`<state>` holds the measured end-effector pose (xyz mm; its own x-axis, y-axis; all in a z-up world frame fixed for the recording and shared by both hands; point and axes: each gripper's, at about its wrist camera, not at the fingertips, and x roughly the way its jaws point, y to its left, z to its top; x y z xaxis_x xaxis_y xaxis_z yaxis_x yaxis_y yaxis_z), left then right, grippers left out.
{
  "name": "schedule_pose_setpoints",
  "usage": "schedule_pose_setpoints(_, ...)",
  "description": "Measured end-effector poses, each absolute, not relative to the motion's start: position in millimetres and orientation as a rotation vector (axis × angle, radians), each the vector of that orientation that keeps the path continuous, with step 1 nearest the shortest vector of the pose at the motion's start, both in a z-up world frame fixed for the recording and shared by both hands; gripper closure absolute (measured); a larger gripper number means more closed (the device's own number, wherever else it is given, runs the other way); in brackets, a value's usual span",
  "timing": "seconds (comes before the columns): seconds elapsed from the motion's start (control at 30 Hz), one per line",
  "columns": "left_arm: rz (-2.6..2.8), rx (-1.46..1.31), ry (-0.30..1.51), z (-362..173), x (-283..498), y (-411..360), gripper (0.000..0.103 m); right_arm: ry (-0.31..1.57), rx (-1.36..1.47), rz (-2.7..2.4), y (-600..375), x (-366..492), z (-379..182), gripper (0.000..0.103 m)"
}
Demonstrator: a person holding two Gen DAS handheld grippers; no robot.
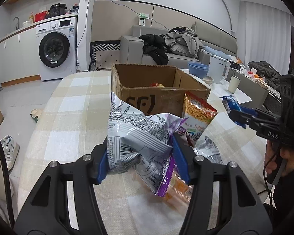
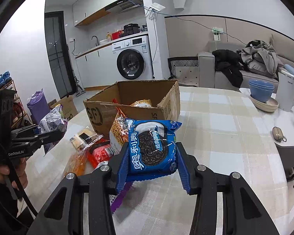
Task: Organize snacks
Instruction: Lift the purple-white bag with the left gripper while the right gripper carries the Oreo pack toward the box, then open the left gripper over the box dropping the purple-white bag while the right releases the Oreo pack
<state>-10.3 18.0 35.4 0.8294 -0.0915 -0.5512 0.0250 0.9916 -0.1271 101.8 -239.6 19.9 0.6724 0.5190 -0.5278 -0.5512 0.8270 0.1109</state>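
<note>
My left gripper (image 1: 141, 156) pinches a silver-purple snack bag (image 1: 135, 135), right gripper (image 2: 152, 166) clamps the blue cookie pack (image 2: 152, 146); both held above the table (image 2: 215, 117) middle, cardboard box (image 2: 127, 107) nr its far edge.

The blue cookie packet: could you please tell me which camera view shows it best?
The right wrist view: the blue cookie packet fills the centre, front printing readable, clamped in the right tool. The left wrist view shows only its crumpled end at the right edge.
</note>
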Motion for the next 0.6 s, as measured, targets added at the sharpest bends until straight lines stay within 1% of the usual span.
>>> schedule_pose_setpoints(0.3, -0.08, -0.115, 0.562, 57, 22, 15, 0.049, 0.556, -0.033, 0.614, -225, 112, 28, 0.058)
schedule_pose_setpoints(0.6, -0.09, -0.101, 0.555, 61, 57, 3, 0.049, 0.541, -0.037, 0.609, -210, 125, 36, 0.058)
